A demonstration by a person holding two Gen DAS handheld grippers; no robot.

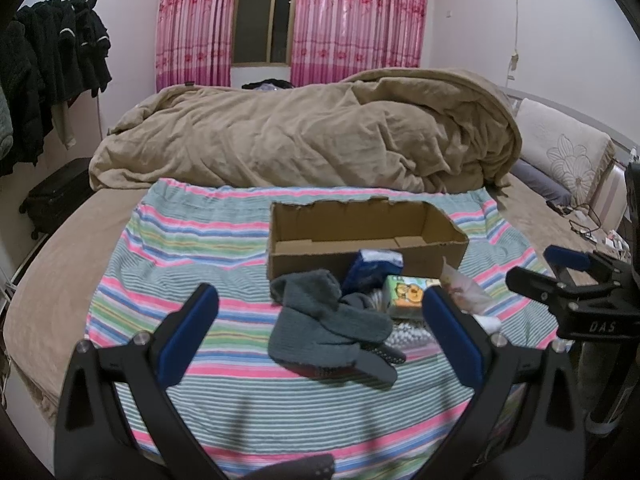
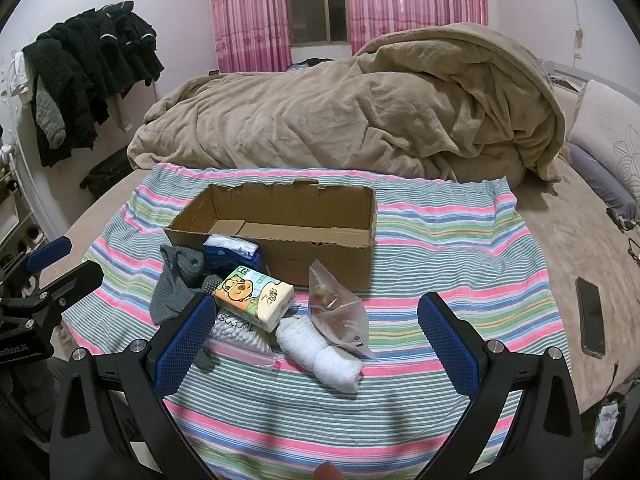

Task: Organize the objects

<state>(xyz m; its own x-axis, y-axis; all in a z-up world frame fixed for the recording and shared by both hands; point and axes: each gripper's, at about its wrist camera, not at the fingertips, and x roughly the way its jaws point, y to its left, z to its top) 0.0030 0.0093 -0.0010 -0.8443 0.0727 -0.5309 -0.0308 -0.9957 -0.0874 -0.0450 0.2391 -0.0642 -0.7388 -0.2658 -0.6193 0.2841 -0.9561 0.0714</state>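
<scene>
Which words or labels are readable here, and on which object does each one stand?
"DAS": on the right gripper body, left wrist view.
Partial "...RobotAI": on the left gripper body.
Upside-down letters on the cotton swab bag: unclear.
Tissue pack characters: blurred.

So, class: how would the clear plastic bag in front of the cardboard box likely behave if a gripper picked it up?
The clear plastic bag looks thin and crinkled, so it would probably flop and deform. Its few small contents suggest it is light. The glossy film may slip between the pads, and it leans on the white rolled cloth, which might shift.
</scene>
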